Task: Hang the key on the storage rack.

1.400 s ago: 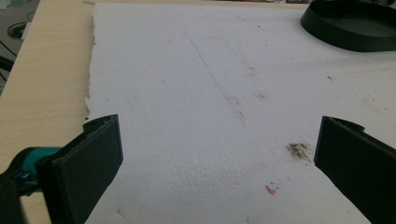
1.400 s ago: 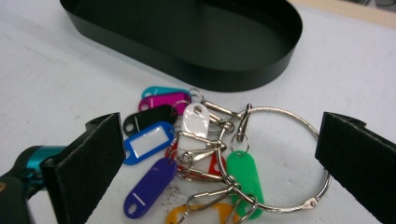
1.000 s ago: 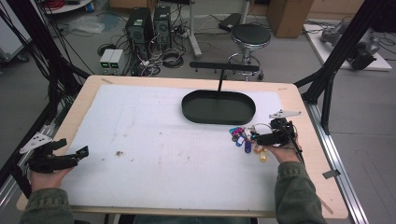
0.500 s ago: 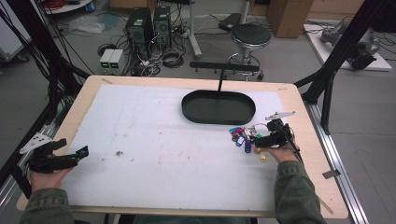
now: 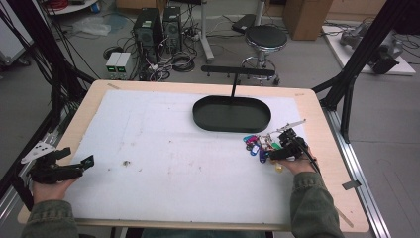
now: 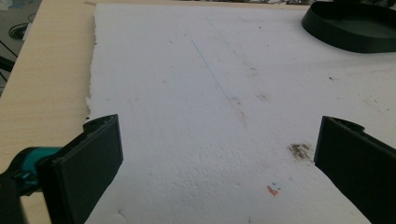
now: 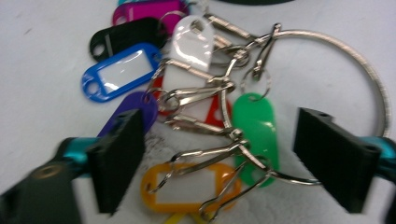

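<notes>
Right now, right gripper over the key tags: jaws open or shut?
Open. The right gripper has its black jaws spread wide on either side of the metal ring of coloured plastic key tags, clamping nothing.

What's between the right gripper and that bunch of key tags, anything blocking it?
Nothing visible. The right gripper is open directly over the key tags, its jaws either side of the green tag and metal clips on the white mat.

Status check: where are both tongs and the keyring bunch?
Right tongs open, straddling the bunch of coloured plastic key tags on a metal ring, nothing gripped. Left tongs open over bare white sheet. Dark oval tray empty, just beyond tags.
</notes>
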